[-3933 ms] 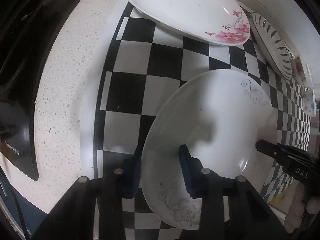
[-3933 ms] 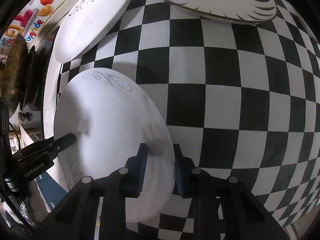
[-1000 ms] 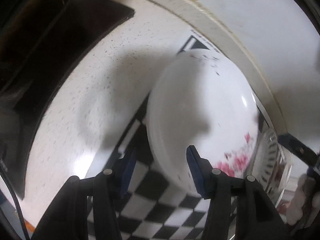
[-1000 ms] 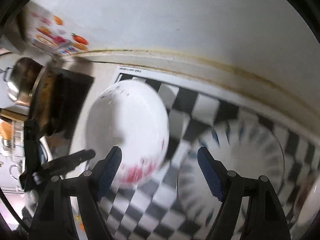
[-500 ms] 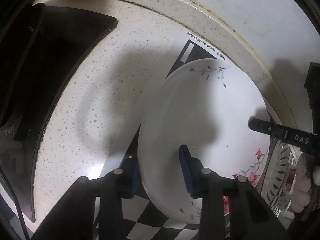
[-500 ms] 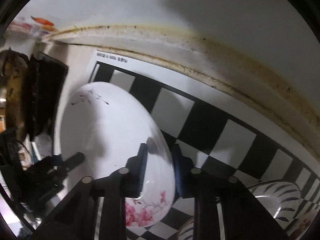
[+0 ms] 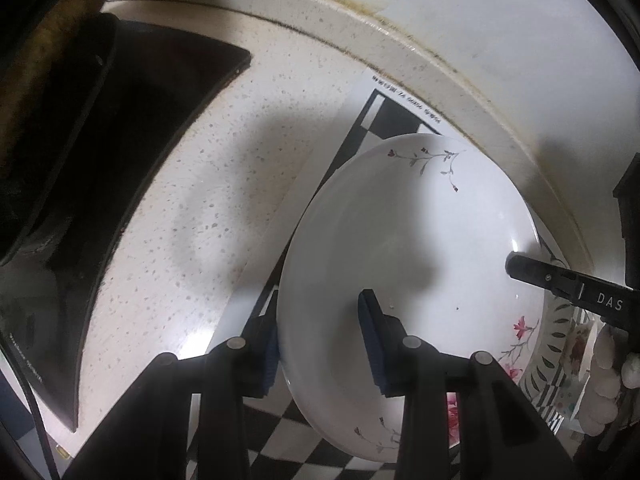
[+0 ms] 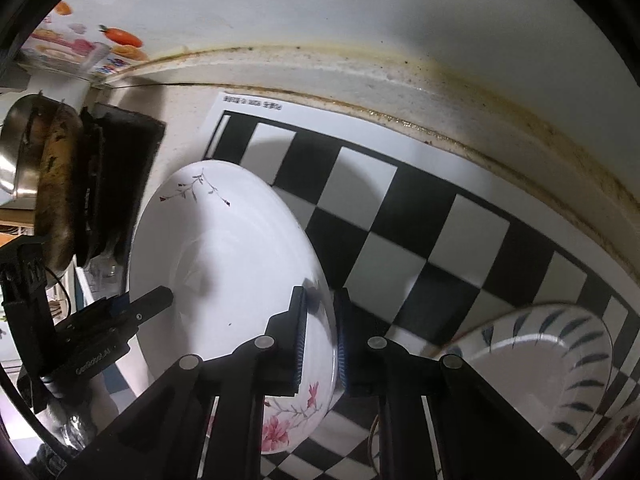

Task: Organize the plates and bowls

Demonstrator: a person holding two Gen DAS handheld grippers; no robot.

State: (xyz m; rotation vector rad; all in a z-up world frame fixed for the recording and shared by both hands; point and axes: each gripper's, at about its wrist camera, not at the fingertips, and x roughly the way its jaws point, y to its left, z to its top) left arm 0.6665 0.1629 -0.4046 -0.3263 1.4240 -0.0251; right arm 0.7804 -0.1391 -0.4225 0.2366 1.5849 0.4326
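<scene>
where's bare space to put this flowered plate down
Bare checker mat lies between the flowered plate and the back ledge, left of the striped plate. The speckled counter between mat and black stove is also bare. It is crowded at the right, where the striped plate and another dish sit.

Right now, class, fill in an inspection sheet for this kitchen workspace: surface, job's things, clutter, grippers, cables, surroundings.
Surface: speckled counter under a checkered mat.
Job's things: floral plate held at both rims; striped plate lying on the mat.
Clutter: nothing seen.
Grippers: left gripper and right gripper both shut on the floral plate.
Cables: nothing seen.
Surroundings: black cooktop, stained wall seam, metal pot.
</scene>
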